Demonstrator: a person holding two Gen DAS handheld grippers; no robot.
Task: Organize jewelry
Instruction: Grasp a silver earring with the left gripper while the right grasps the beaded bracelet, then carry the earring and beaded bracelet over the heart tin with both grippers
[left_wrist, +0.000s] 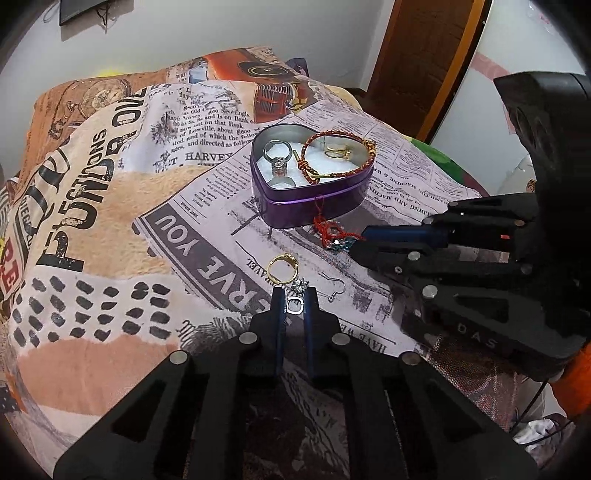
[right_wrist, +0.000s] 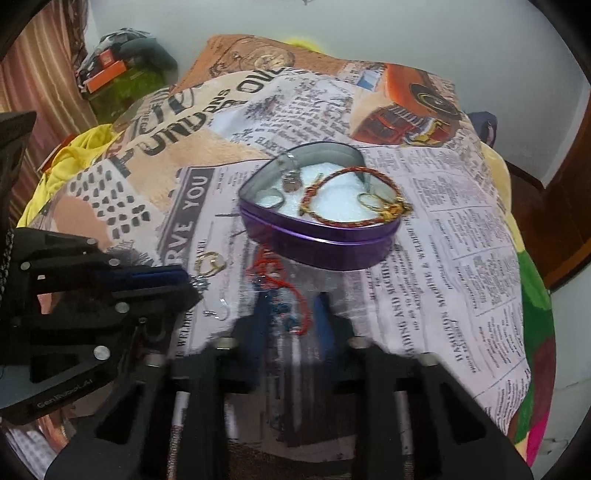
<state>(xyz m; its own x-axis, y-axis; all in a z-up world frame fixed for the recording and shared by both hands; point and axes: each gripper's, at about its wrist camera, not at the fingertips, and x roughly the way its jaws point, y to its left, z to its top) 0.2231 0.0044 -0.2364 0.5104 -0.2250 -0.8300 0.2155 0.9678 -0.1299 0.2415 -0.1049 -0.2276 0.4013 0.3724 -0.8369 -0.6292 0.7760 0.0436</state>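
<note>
Step in hand, by my read: picking loose pieces off the bed cover (left_wrist: 110, 206) & moving them into the heart tin (left_wrist: 314, 206), which already has a silver ring (left_wrist: 277, 155), a braided bracelet (left_wrist: 334, 157) and a gold piece (left_wrist: 338, 151) on white padding. Left gripper (left_wrist: 294, 299) is low over the cover w/ jaws narrow, bracketing a small silver earring (left_wrist: 296, 297); its square loop sits btwn the blue pads, but can't tell if it's pinched or just framed. Gold ring (left_wrist: 282, 269) lies just beyond the tips, slightly left; a bare ear hook (left_wrist: 334, 290) lies just right of them. Right gripper (right_wrist: 291, 308) is near the tin's near side, jaws partly apart, straddling the red cord (right_wrist: 275, 273) w/ blue beads; view is blurred there, so grip can't be told. Next move prob needs: left to close fully on the earring, lift clear w/o dragging the ring, then carry far-right over the tin rim & let go above the padding. Tiny piece, soft cover – could slip or snag.
</note>
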